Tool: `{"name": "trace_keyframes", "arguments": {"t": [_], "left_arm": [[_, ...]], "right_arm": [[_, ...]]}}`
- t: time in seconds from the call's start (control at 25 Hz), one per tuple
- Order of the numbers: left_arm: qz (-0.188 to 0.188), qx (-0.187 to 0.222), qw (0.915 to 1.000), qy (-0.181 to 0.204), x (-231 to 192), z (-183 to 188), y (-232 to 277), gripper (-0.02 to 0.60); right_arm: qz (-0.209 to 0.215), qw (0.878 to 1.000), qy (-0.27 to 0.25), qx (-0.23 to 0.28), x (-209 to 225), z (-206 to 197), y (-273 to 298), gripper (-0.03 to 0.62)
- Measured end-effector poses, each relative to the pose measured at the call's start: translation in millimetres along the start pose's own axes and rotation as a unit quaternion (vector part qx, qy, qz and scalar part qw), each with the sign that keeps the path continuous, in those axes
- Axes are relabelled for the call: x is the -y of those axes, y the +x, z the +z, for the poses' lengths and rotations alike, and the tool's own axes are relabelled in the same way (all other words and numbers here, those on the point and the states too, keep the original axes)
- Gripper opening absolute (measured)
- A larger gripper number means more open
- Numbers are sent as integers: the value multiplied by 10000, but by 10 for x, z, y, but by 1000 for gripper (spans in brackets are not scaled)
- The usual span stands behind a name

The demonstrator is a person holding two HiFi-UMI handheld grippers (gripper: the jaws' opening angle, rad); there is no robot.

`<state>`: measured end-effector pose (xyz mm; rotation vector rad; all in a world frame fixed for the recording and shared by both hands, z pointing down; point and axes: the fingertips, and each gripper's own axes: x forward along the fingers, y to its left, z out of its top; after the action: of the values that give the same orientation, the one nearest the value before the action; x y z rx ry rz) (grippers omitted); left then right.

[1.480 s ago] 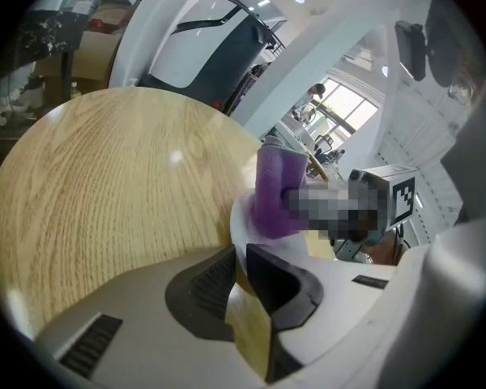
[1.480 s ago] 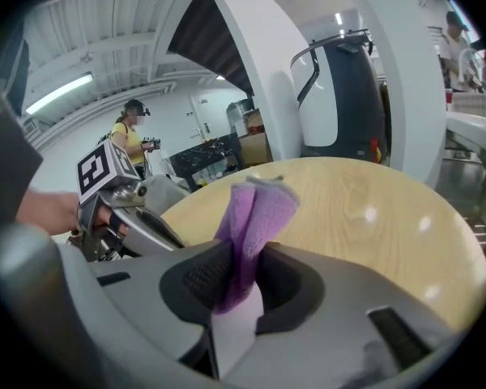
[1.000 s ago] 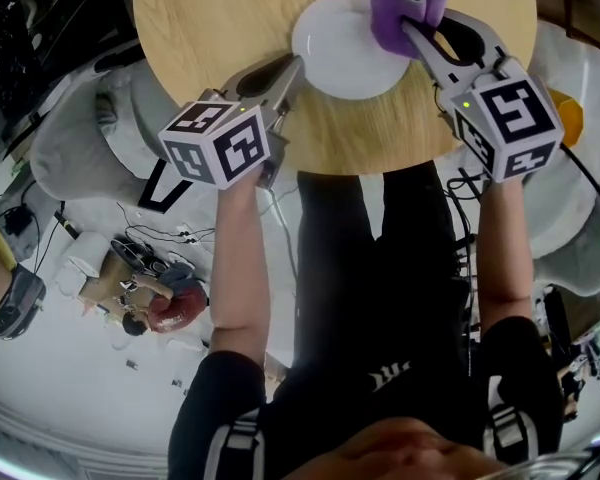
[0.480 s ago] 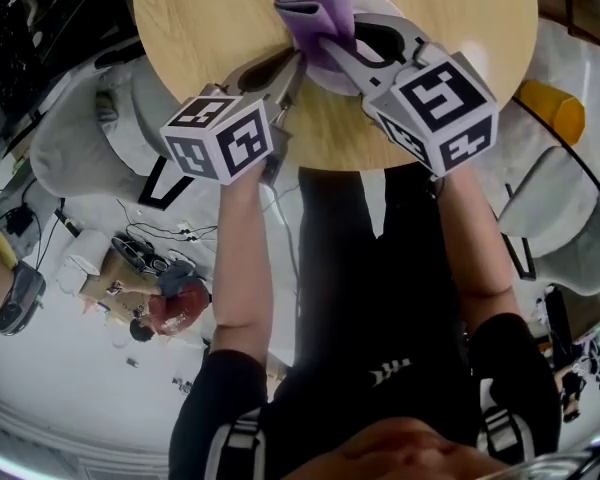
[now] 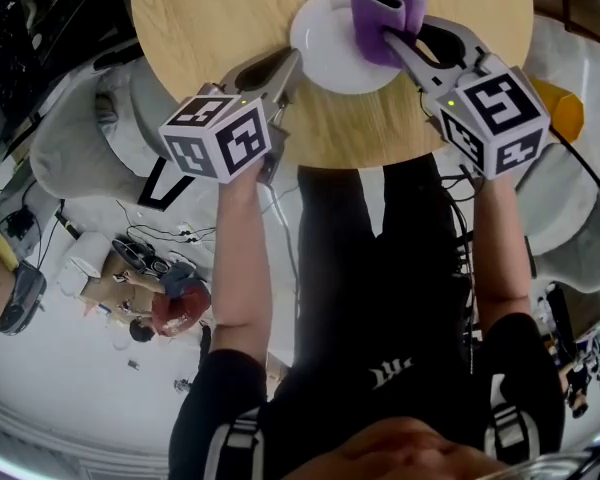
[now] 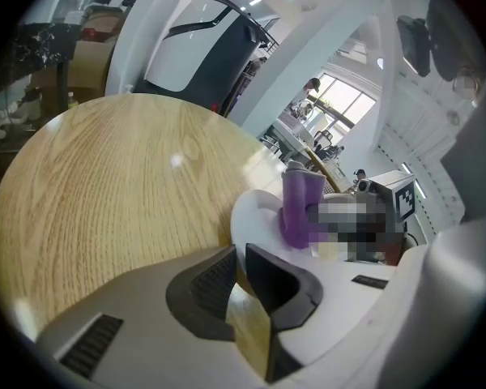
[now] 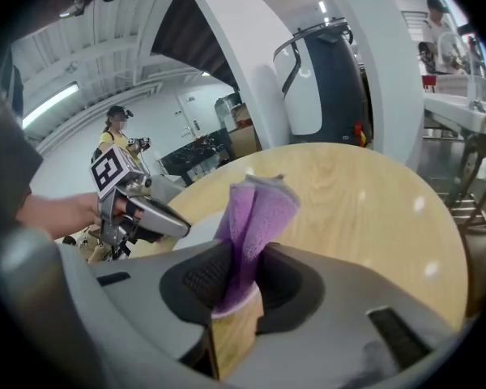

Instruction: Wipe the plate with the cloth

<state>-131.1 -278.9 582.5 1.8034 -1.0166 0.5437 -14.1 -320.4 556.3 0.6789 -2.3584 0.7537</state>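
While it is wiped, plate (image 5: 325,56): to be held steady.
Left tongs (image 5: 294,64): clenched on plate rim.
Right tongs (image 5: 388,38): grasping cloth (image 5: 378,6), to be pressed flat on plate.

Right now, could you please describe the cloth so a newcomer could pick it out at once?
On the round wooden table, a white plate sits near the person's edge. The purple cloth is bunched over the plate's right side, pinched in the right claw; nothing else on the table is purple or soft.
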Motion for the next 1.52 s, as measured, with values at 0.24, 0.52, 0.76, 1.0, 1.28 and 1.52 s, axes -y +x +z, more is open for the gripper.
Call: {"name": "trace_keyframes", "arguments": {"t": [0.24,0.52,0.76,1.0,1.28,1.52], "left_arm": [[26,32,10000,10,-17,-9,12,44],[66,99,9999,-5,-8,-9,-16,44],[91,139,9999,-15,-6,-15,-5,44],[89,138,9999,36,-10,-13,-15,44],[102,150,9998,35,-15,-39,2,43],[123,187,9997,41,-13,-31,-23,44]], "right_arm": [[-292,9992,271,33,203,-141,-307,78],[274,9978,483,366,-276,118,-101,78],[709,9965,416,125,-566,96,388,78],[404,9990,199,-72,-350,-14,228,78],[-133,9997,201,-85,74,-166,-197,78],[-293,9989,291,200,34,-47,-423,77]]}}
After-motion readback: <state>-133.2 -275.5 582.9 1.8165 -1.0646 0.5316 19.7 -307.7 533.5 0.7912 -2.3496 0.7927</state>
